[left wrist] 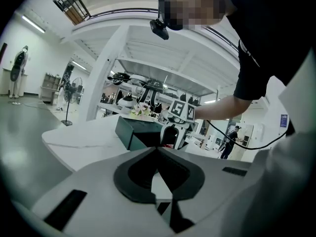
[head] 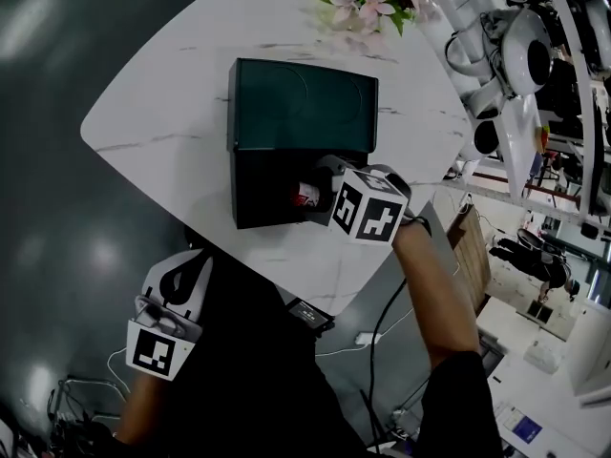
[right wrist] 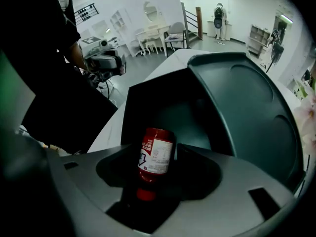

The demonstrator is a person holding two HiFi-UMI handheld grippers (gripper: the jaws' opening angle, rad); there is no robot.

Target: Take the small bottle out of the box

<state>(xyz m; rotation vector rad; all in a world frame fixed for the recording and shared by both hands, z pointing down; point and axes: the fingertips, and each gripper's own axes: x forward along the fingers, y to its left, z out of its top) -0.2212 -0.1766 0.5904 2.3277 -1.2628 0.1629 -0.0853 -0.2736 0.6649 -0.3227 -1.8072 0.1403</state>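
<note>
While the person's right forearm (head: 434, 284) reaches over the near edge of the white, marble-patterned table (head: 172, 132), the right gripper (head: 323, 187) points steeply down into the base of the dark green rectangular box (head: 272, 208). The box's hinged lid (head: 301, 103) is thrown back flat on the tabletop behind it. The small red bottle with a white printed label (right wrist: 156, 154) is still inside the box, at the right side of its dark base, close to the right wall. In the right gripper view the bottle sits in the gap between the two jaws, its red cap at the end nearer the camera and its body reaching further into the box. The jaws stand wide apart on either side of it, with a gap showing on each side, so the claw has hold of nothing. Whether the bottle stands, leans or lies on the box floor cannot be told. The gripper's cube with square black-and-white markers (head: 368, 203) sits just outside the box's right edge, and a black cable (head: 387, 322) runs down from it past the table. The left gripper (left wrist: 158, 151) is held off the table, low at the person's left side, well apart from the box. Its own view looks across the tabletop toward the box and the other gripper, and its jaw tips meet with nothing between them. A spray of pink and white flowers with green leaves (head: 372, 3) lies at the table's far edge, beyond the lid.
</note>
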